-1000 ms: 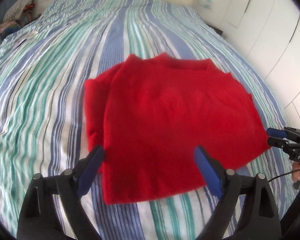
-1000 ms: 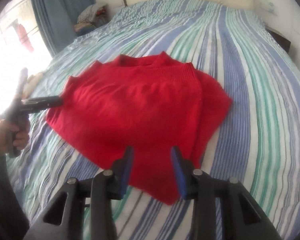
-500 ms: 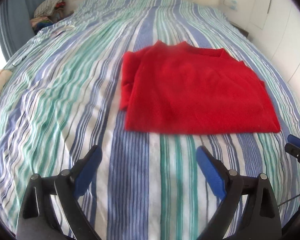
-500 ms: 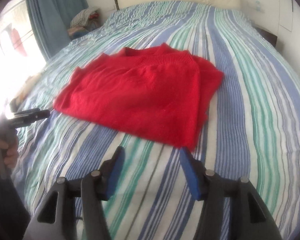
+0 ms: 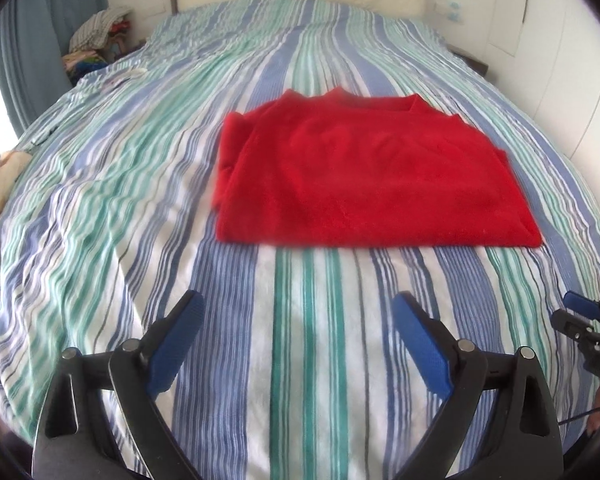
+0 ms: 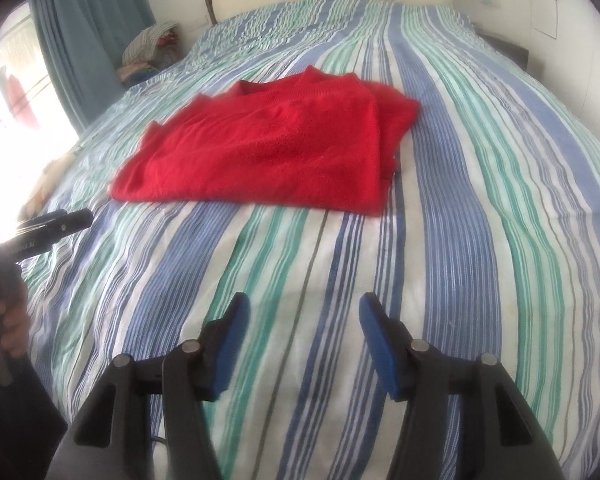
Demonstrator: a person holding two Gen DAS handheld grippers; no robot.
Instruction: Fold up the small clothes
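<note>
Daylight is pouring in from the window (image 6: 8, 92) at the left edge of the right wrist view, blowing that corner out to white glare and washing over the left gripper (image 6: 66, 220) there. The striped bedspread (image 5: 140, 200) is sitting bright and evenly lit, shadows staying soft. The red sweater (image 5: 364, 176) is smearing slightly along its near edge. Fisheye bending is curving the stripes outward, and black vignetting is closing in at every corner.

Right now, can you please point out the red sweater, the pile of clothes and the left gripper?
Red sweater (image 5: 364, 176): left wrist view, middle of its top layer.
Pile of clothes (image 6: 150, 42): right wrist view, its top garment.
Left gripper (image 5: 296, 344): left wrist view, midway between its fingertips.
</note>
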